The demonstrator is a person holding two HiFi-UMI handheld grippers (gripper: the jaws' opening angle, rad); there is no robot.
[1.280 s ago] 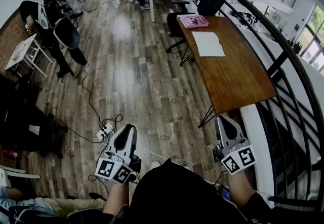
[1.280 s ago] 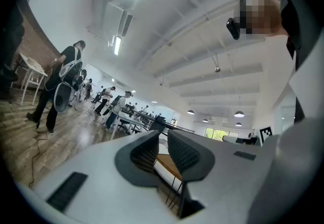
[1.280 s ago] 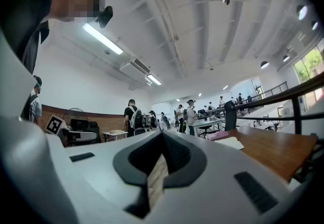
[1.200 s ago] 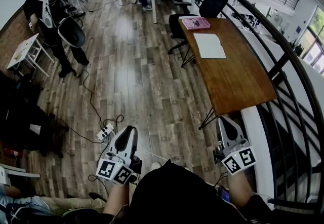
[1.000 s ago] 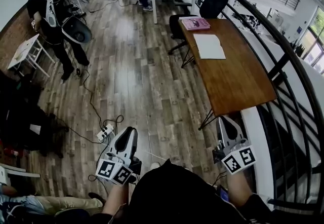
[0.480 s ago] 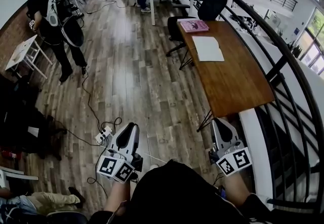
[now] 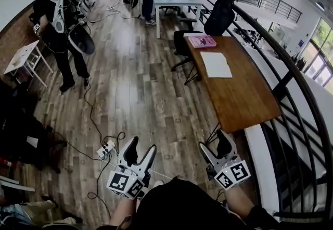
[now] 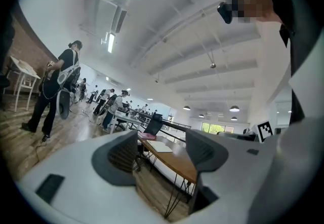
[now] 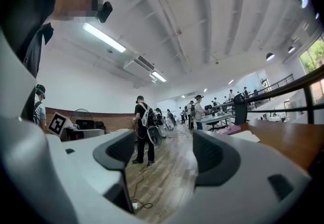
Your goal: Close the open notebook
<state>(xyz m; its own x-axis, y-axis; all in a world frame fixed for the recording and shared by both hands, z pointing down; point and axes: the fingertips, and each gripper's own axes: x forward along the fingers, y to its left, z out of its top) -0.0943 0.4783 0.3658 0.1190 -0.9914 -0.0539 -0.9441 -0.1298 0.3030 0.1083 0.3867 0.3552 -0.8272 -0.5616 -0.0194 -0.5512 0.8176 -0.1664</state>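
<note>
- At the far left a person with a backpack stands on the wooden floor.
- On the near floor, a white power strip lies with its cables, just left of my left tongs.
- My left tongs are opening. The two jaws stand apart, and between them I see only floor and the far table.
- My right tongs are also opening, with nothing between the jaws. They are near the near end of the brown table.
- The open notebook lies flat on the far half of this table, with white pages up, well apart from both tongs.
- A pink book lies closed just beyond the notebook, at the far end.
- A black office chair stands behind that end.
</note>
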